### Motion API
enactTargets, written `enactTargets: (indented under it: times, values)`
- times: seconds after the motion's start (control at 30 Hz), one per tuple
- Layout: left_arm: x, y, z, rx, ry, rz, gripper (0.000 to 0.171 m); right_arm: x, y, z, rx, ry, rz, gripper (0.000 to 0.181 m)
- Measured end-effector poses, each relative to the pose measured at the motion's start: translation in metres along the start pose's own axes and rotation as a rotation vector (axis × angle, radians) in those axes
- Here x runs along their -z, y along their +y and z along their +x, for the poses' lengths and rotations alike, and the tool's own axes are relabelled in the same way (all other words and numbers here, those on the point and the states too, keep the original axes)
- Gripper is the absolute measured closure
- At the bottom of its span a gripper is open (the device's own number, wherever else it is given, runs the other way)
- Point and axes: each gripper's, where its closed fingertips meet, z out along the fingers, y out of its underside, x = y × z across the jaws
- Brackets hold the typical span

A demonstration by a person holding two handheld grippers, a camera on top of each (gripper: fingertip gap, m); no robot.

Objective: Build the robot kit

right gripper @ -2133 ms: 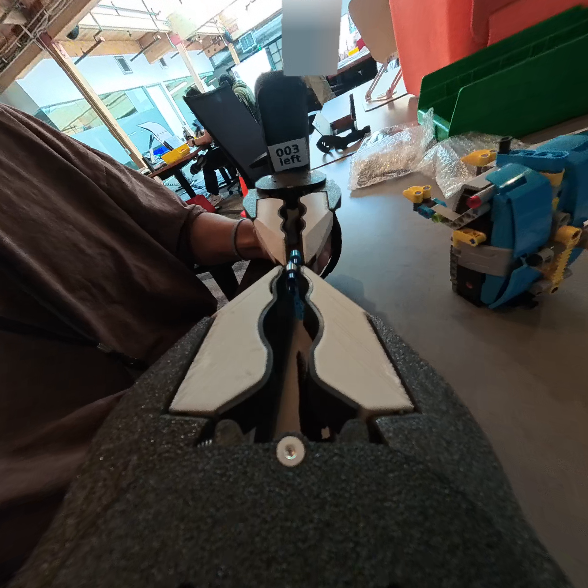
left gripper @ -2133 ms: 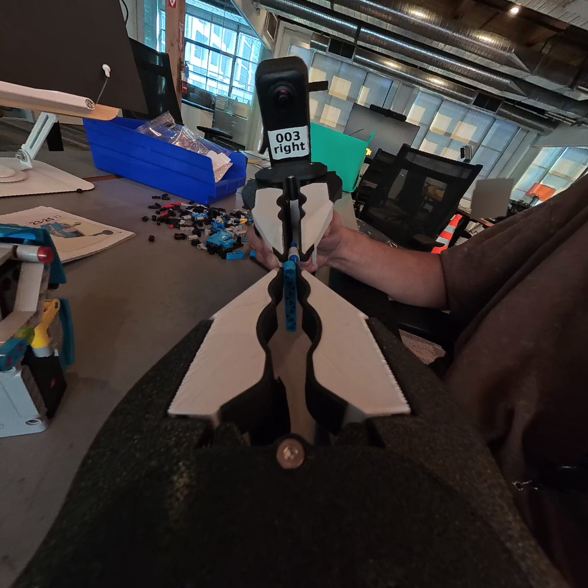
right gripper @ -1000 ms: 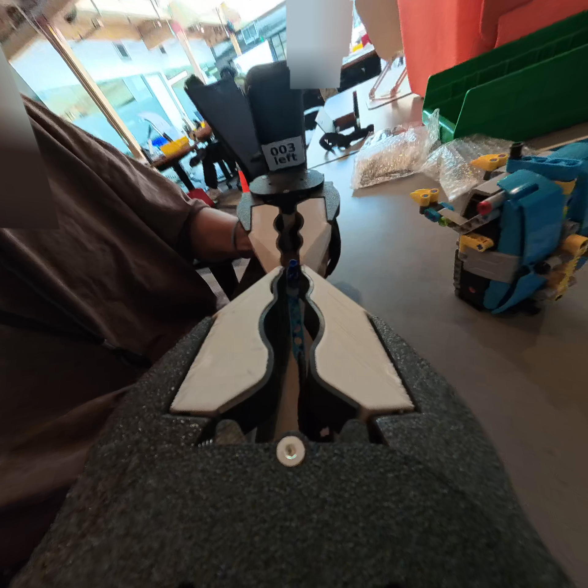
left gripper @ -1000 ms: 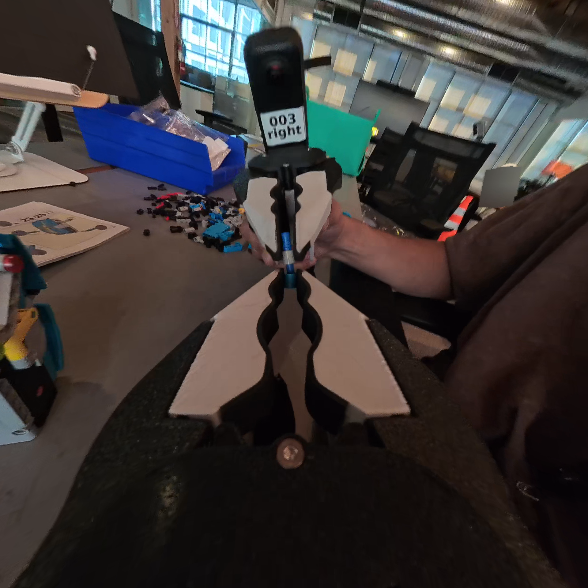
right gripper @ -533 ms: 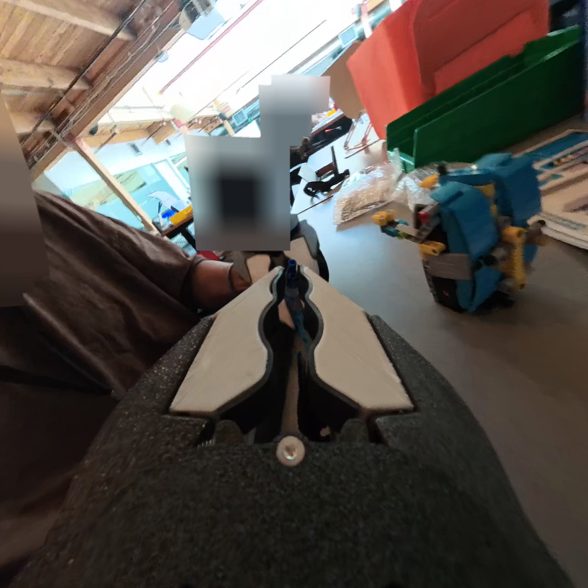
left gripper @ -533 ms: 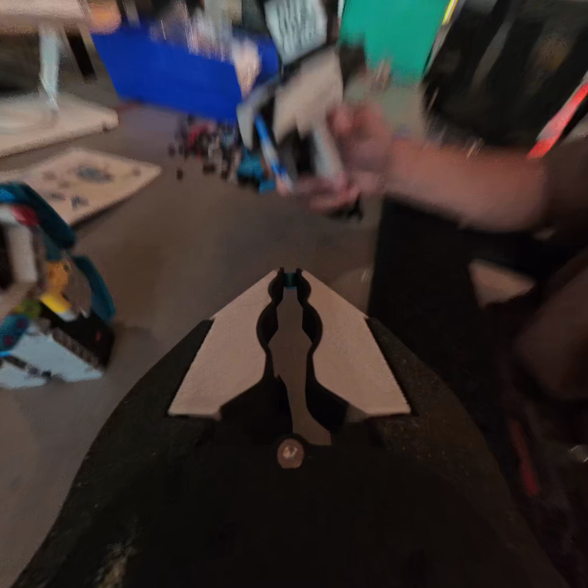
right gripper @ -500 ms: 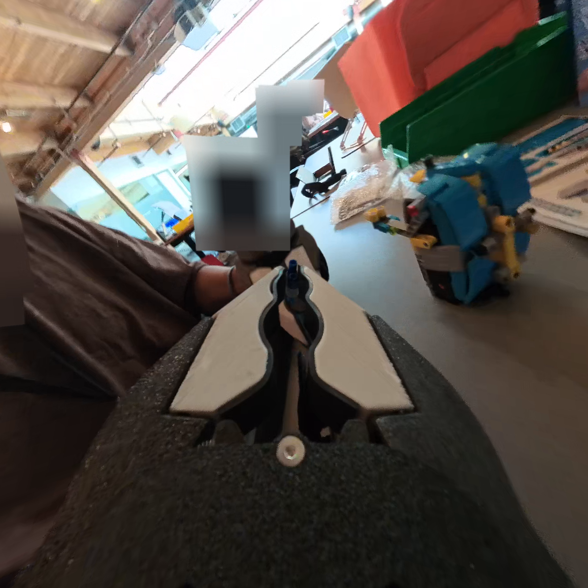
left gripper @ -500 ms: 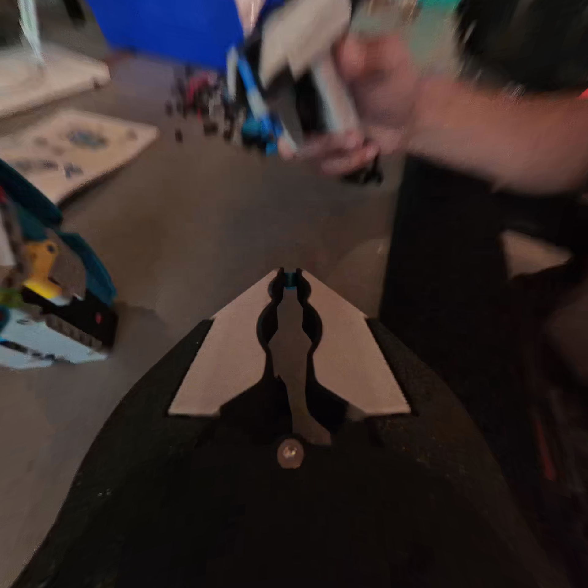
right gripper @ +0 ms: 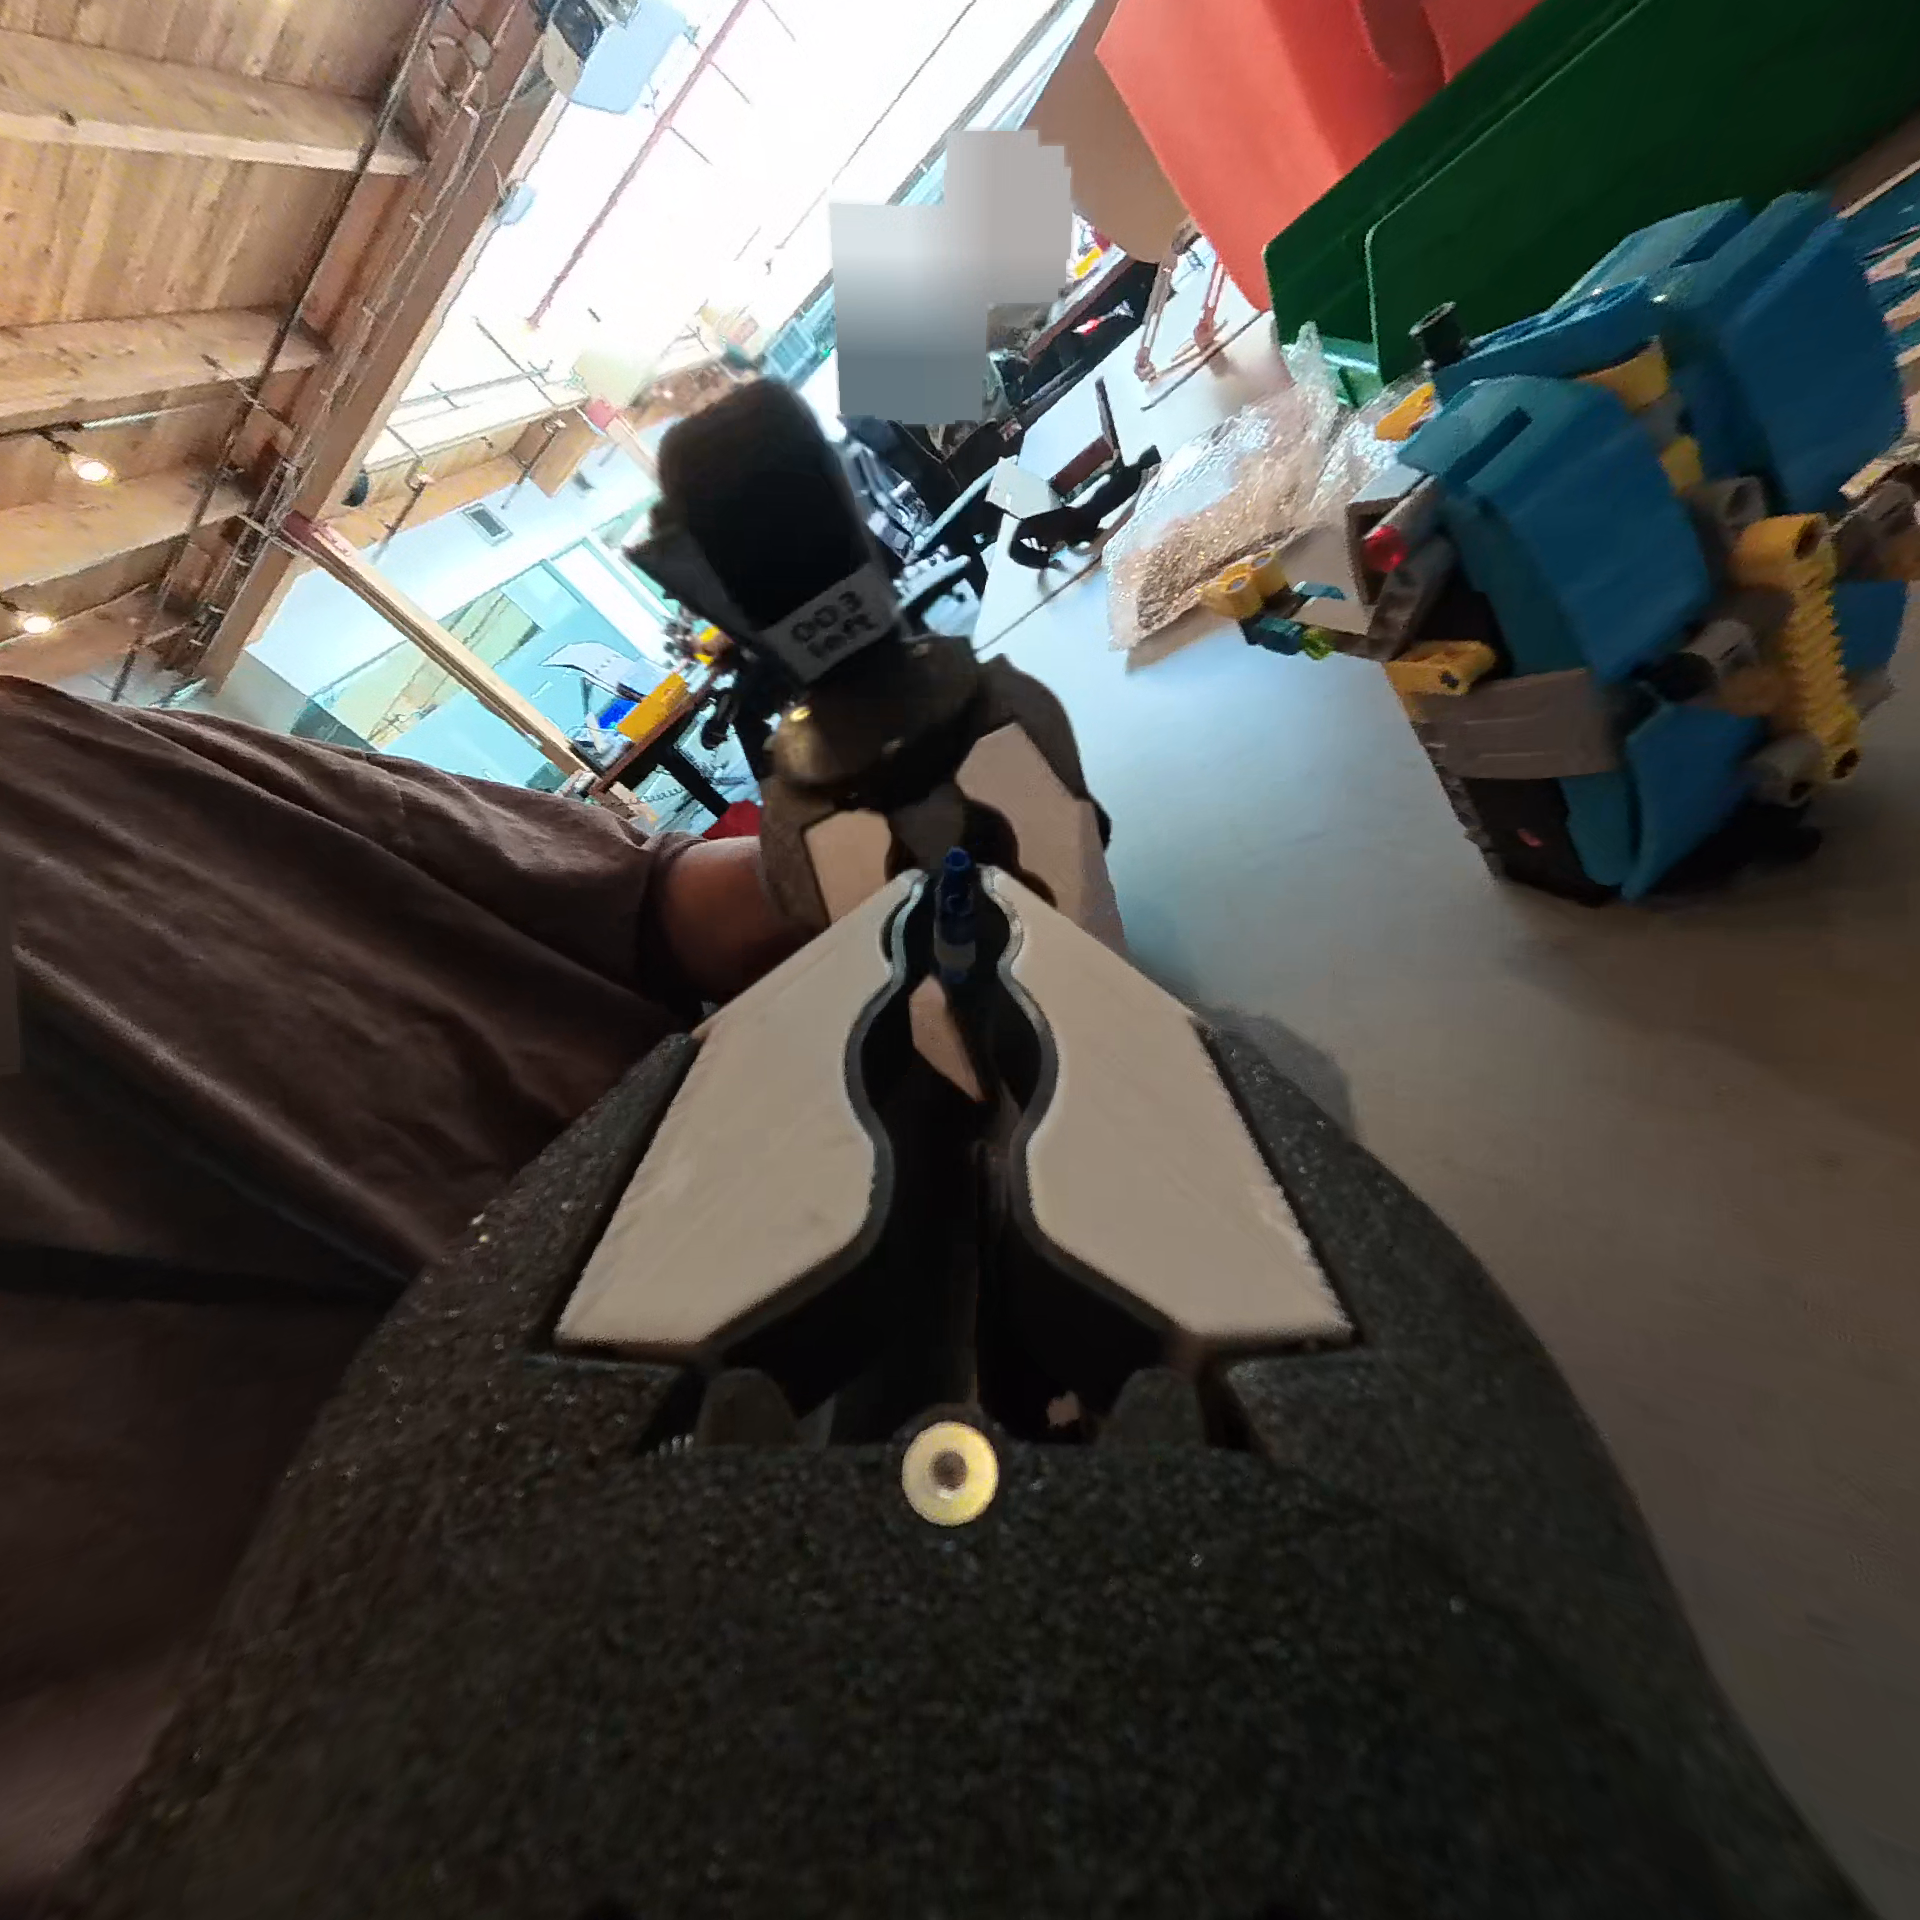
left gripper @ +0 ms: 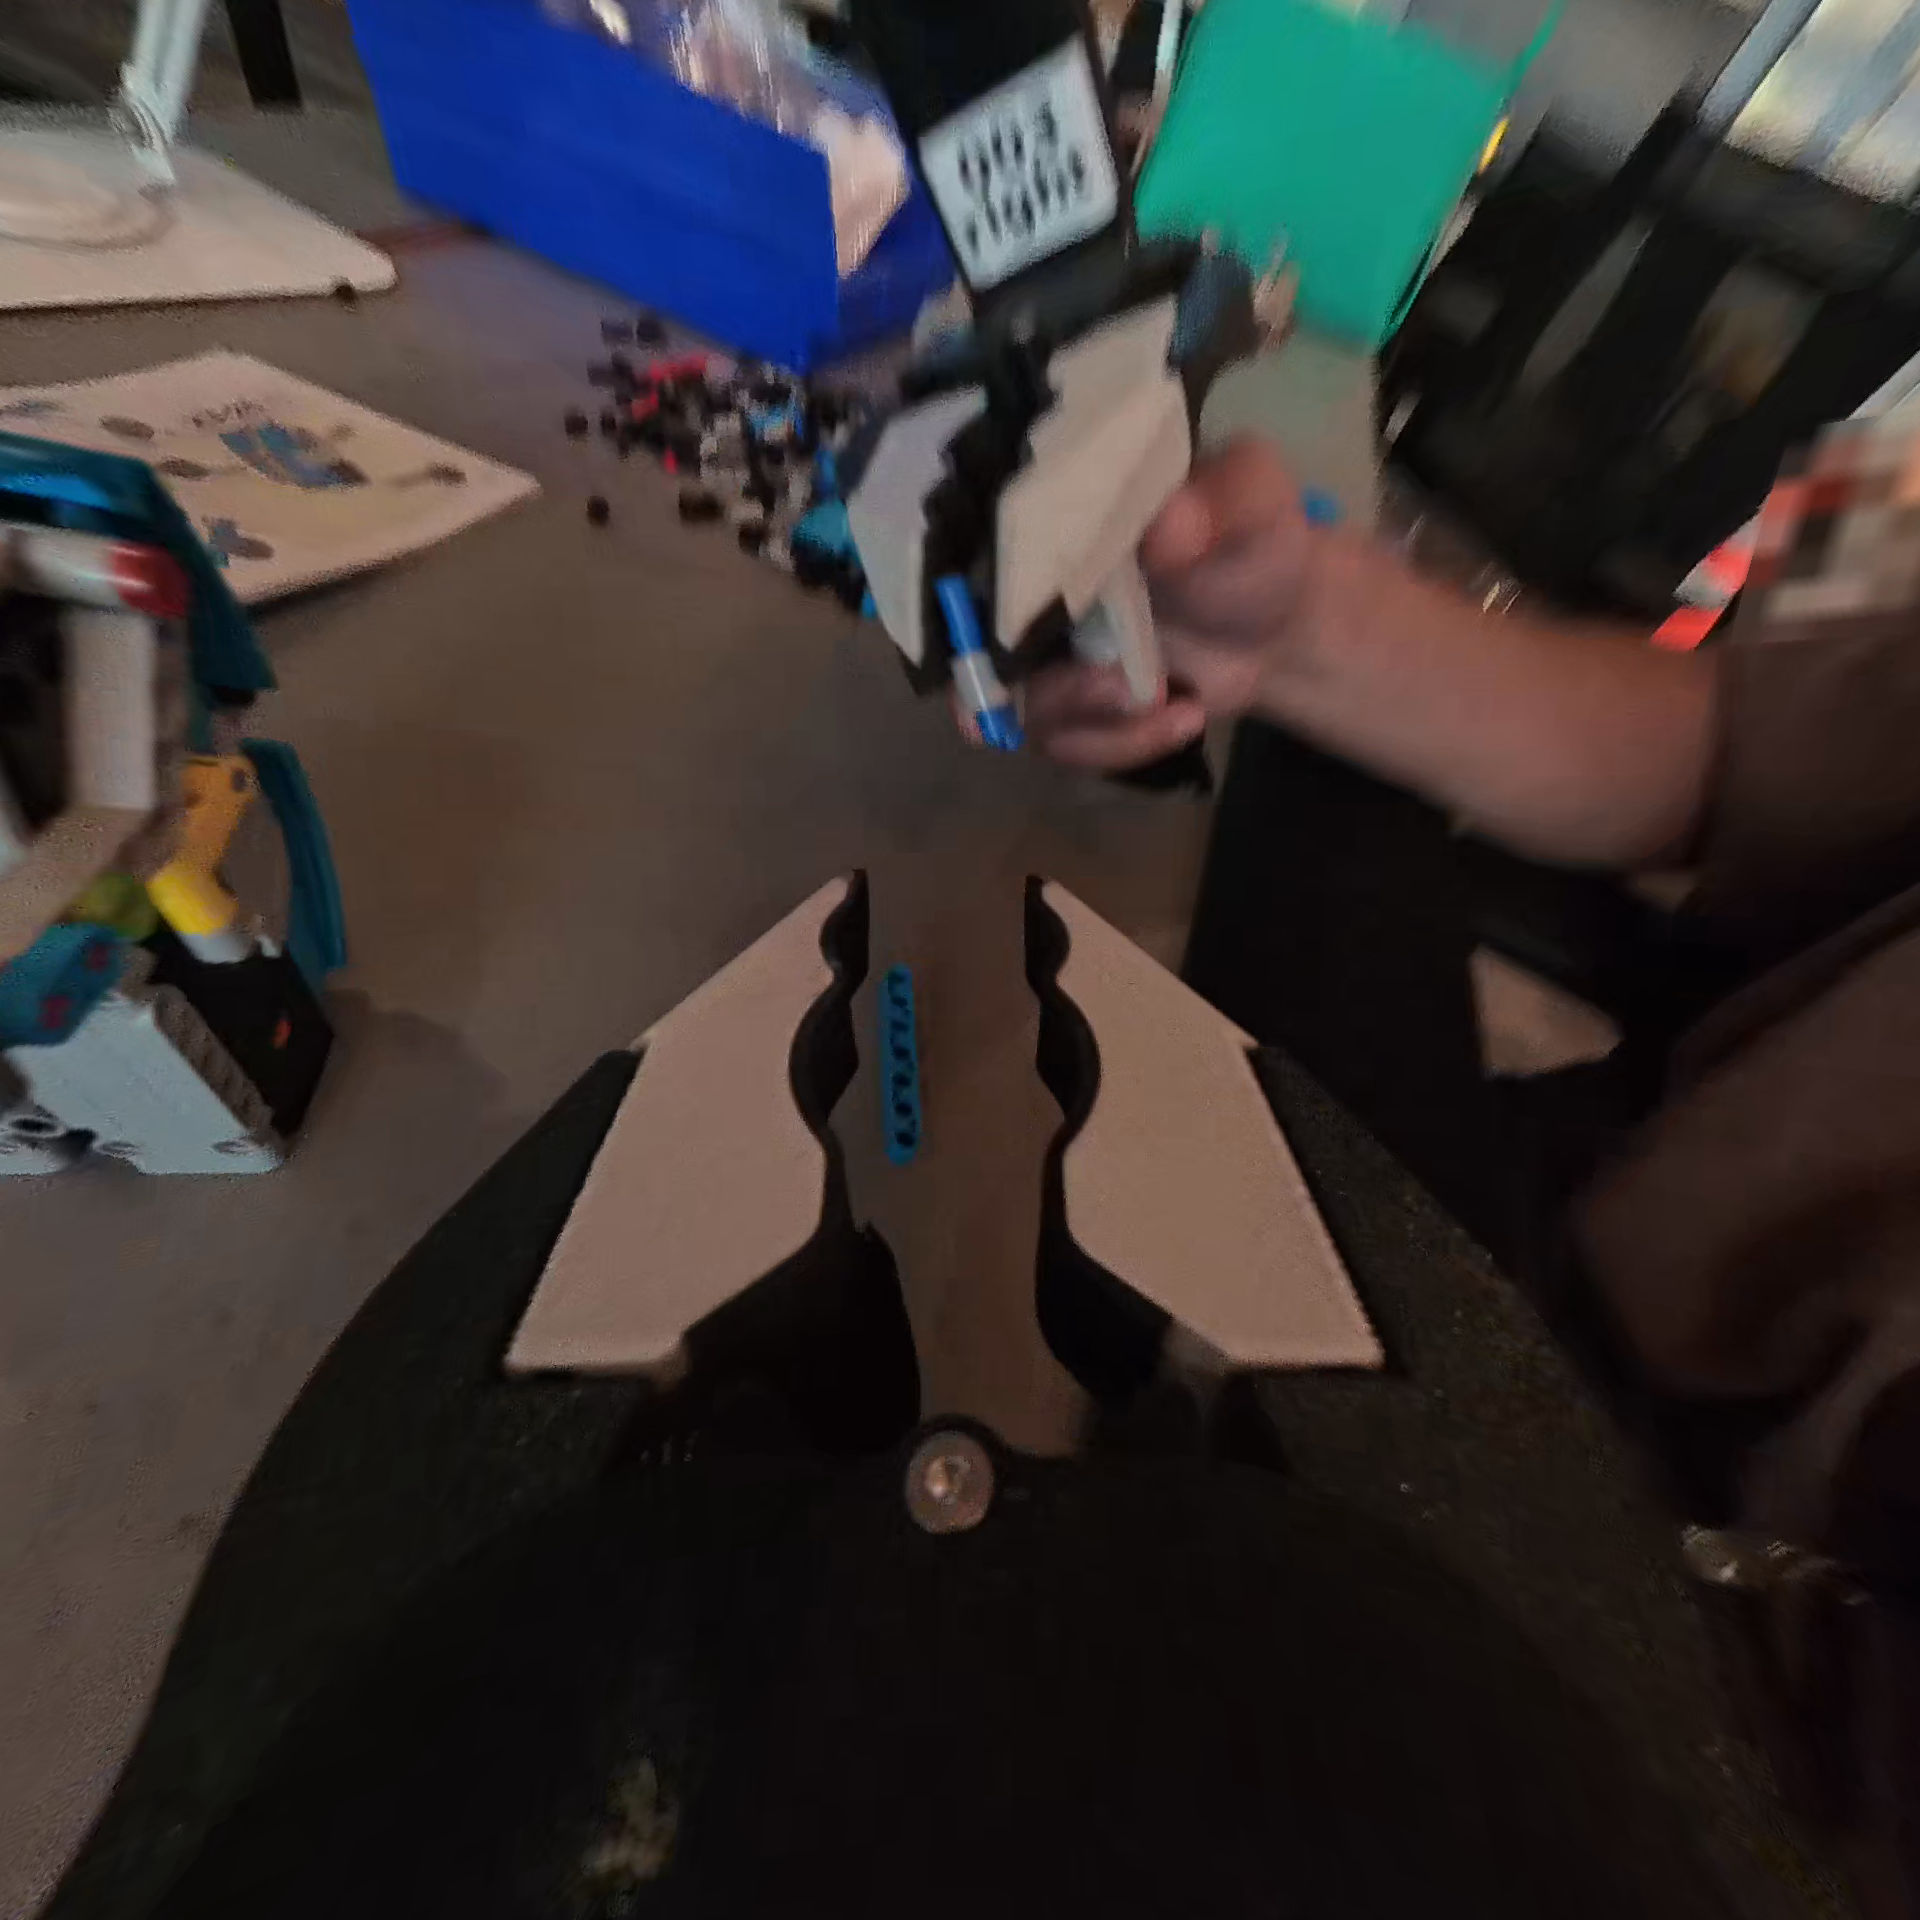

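Note:
My left gripper [left gripper: 945, 883] is open, with its jaws well apart. A small blue beam with holes [left gripper: 899, 1060] shows loose in the gap between them; I cannot tell whether it lies on the grey table [left gripper: 582, 790] or is in the air. My right gripper [right gripper: 954, 883] is shut on a thin blue pin [right gripper: 951, 920] that sticks out past its tips. In the left wrist view the right gripper [left gripper: 977, 665] is tilted, higher and farther off, with the blue and white pin [left gripper: 979, 681] in it. The left gripper [right gripper: 935, 821] shows just beyond the right one.
A blue, yellow and grey brick-built model [right gripper: 1662, 582] stands on the table, at the left in the left wrist view [left gripper: 125, 883]. Farther off are a pile of small pieces [left gripper: 717, 436], a blue bin [left gripper: 623, 177], a booklet [left gripper: 281, 468], a green bin [right gripper: 1558, 177] and plastic bags [right gripper: 1216, 520]. A person's arm [left gripper: 1455, 707] reaches in. There is about 4 cm between the tips of the two grippers.
My left gripper has opened and let go of the blue beam. The two grippers have drawn apart; the right one has tilted and keeps the pin.

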Motion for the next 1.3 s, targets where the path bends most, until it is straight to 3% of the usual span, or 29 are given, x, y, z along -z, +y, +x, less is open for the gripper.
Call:
enactTargets:
  times: [0.13,0.2,0.23,0.6,0.83,0.87,0.9,1.0,1.3]
  values:
    - [0.009,-0.025,0.007,0.095,0.099,0.156,0.144,-0.006,-0.002,-0.005,-0.034,-0.035,0.032,0.174]
    - [0.011,-0.030,0.012,0.096,0.127,0.188,0.154,-0.009,-0.002,-0.004,-0.021,-0.025,0.037,0.174]
    - [0.011,-0.031,0.012,0.096,0.127,0.195,0.166,-0.010,-0.002,-0.004,-0.012,-0.022,0.034,0.174]
    - [0.017,-0.032,0.017,0.099,0.180,0.210,0.168,-0.003,0.006,-0.011,0.178,0.024,-0.056,0.166]
    - [0.011,-0.019,0.019,0.044,0.158,0.110,0.168,-0.005,0.016,-0.007,0.236,0.062,-0.131,0.173]
    - [0.010,-0.009,0.014,0.007,0.126,0.048,0.166,-0.004,0.020,-0.003,0.250,0.087,-0.159,0.173]
    - [0.008,0.008,0.007,-0.038,0.078,-0.047,0.153,-0.002,0.024,0.002,0.267,0.114,-0.193,0.174]
    - [0.007,0.055,-0.010,-0.149,-0.015,-0.311,0.147,0.013,0.056,0.034,0.376,0.285,-0.435,0.174]
    - [-0.002,0.072,-0.014,-0.250,-0.043,-0.425,0.159,-0.007,0.079,0.052,0.467,0.239,-0.611,0.173]
